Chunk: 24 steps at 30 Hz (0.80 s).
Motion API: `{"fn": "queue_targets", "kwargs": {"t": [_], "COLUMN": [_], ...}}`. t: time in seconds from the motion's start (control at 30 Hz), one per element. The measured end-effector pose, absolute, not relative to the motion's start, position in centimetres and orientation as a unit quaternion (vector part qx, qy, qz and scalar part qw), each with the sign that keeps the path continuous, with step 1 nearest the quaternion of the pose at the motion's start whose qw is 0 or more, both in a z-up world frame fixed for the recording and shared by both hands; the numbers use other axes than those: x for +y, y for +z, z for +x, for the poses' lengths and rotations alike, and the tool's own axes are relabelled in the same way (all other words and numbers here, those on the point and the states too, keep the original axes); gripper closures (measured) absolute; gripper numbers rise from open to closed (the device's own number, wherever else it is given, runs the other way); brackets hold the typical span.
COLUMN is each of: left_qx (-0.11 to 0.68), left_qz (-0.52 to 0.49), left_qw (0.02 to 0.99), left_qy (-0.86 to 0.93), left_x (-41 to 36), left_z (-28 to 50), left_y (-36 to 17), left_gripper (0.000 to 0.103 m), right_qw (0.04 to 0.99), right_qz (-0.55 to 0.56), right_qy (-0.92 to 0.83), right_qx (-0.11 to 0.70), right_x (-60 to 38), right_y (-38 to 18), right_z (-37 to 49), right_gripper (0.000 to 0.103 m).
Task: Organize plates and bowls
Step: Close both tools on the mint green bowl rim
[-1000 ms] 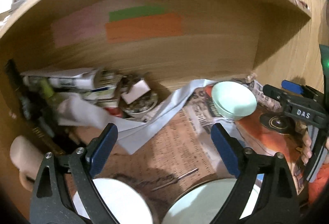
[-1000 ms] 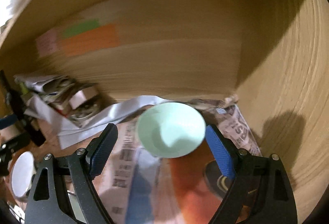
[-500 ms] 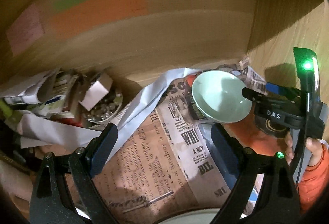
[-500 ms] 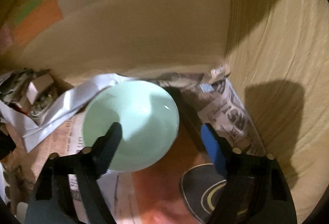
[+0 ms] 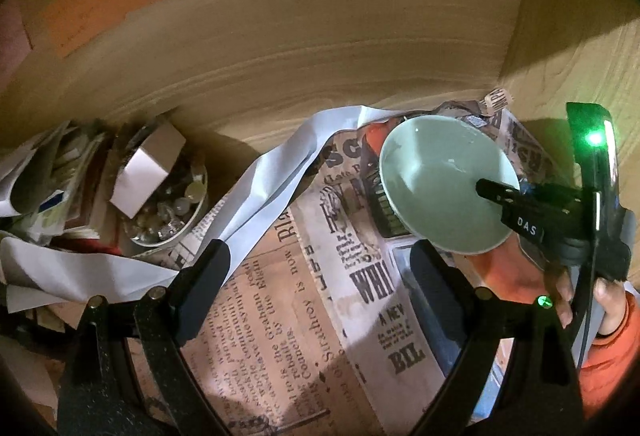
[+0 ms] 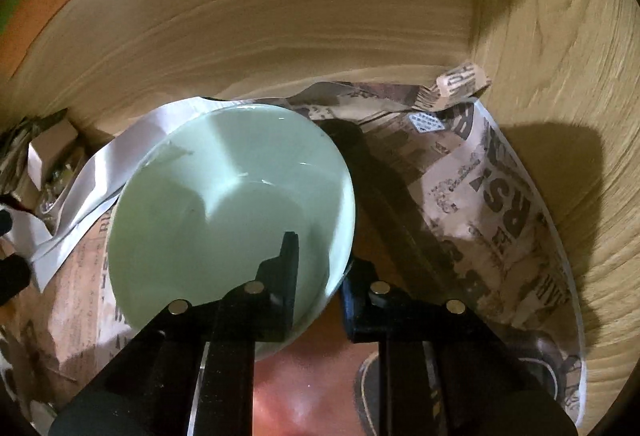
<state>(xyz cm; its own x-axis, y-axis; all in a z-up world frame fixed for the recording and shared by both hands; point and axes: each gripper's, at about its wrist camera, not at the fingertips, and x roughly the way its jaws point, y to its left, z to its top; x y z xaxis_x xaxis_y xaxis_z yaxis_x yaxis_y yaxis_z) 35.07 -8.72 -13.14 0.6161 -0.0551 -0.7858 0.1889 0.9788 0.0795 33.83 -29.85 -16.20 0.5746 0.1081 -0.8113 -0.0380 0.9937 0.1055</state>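
A pale green bowl (image 6: 224,211) sits on newspaper inside a wooden shelf compartment. My right gripper (image 6: 320,268) is shut on its near rim, one finger inside the bowl and one outside. In the left wrist view the same bowl (image 5: 436,179) is at the right, with my right gripper (image 5: 504,195) reaching onto its rim from the right. My left gripper (image 5: 320,268) is open and empty, hovering over the newspaper to the left of the bowl.
Newspaper (image 5: 288,316) lines the shelf floor. A small bowl of trinkets with a white box (image 5: 160,195) and a pile of papers sit at the left. A white paper strip (image 5: 280,171) lies across. The shelf's back wall (image 6: 280,15) and right wall (image 6: 560,35) are close.
Both grippers moved deeper into the shelf. My right gripper, open around the green bowl before, has closed on its rim. The white plates near my left gripper have left the view.
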Motion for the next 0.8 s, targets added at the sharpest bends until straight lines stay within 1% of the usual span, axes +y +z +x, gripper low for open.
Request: {"fn": "queue_targets", "kwargs": {"t": [0.07, 0.13, 0.3, 0.37, 0.43, 0.47, 0.5, 0.53, 0.6, 0.63, 0.67, 0.7, 0.8], "left_qx": [0.435, 0.437, 0.461, 0.470, 0.481, 0.489, 0.497, 0.505, 0.520, 0.526, 0.533, 0.540, 0.539], "left_qz": [0.076, 0.079, 0.086, 0.088, 0.089, 0.089, 0.087, 0.084, 0.077, 0.075, 0.073, 0.071, 0.076], "left_qw": [0.894, 0.893, 0.879, 0.875, 0.869, 0.865, 0.860, 0.855, 0.847, 0.843, 0.839, 0.834, 0.833], "left_qy": [-0.072, -0.075, -0.080, -0.079, -0.075, -0.075, -0.076, -0.076, -0.077, -0.079, -0.081, -0.087, -0.097], "left_x": [-8.9, -9.2, -10.0, -10.0, -10.0, -9.9, -9.9, -9.8, -9.7, -9.7, -9.6, -9.6, -10.0], "left_z": [35.4, 35.6, 36.8, 37.1, 37.5, 37.7, 37.9, 38.0, 38.3, 38.4, 38.4, 38.4, 38.2], "left_y": [-13.3, -13.5, -14.8, -15.4, -16.1, -16.4, -16.8, -17.2, -17.8, -18.1, -18.4, -18.9, -19.1], "left_gripper": [0.011, 0.014, 0.026, 0.028, 0.033, 0.038, 0.045, 0.049, 0.063, 0.067, 0.074, 0.078, 0.085], "right_qw": [0.887, 0.886, 0.880, 0.877, 0.874, 0.872, 0.872, 0.872, 0.871, 0.870, 0.870, 0.870, 0.870], "right_qz": [0.035, 0.032, 0.024, 0.023, 0.019, 0.016, 0.016, 0.014, 0.013, 0.014, 0.015, 0.016, 0.017], "right_qy": [0.049, 0.062, 0.104, 0.121, 0.134, 0.143, 0.143, 0.147, 0.151, 0.153, 0.153, 0.155, 0.154], "right_qx": [0.458, 0.458, 0.463, 0.464, 0.466, 0.467, 0.467, 0.467, 0.468, 0.468, 0.469, 0.468, 0.469], "right_x": [-29.6, -29.4, -28.3, -28.0, -27.6, -27.3, -27.3, -27.0, -26.5, -26.4, -26.3, -26.3, -26.3], "right_y": [-16.0, -16.0, -15.8, -15.7, -15.7, -15.4, -15.4, -15.4, -15.8, -15.9, -15.9, -16.1, -16.1], "right_z": [33.4, 32.9, 31.6, 31.1, 30.5, 30.3, 30.3, 30.1, 30.1, 30.0, 29.8, 30.1, 30.3], "right_gripper": [0.086, 0.086, 0.086, 0.087, 0.087, 0.086, 0.086, 0.086, 0.086, 0.086, 0.086, 0.086, 0.086]}}
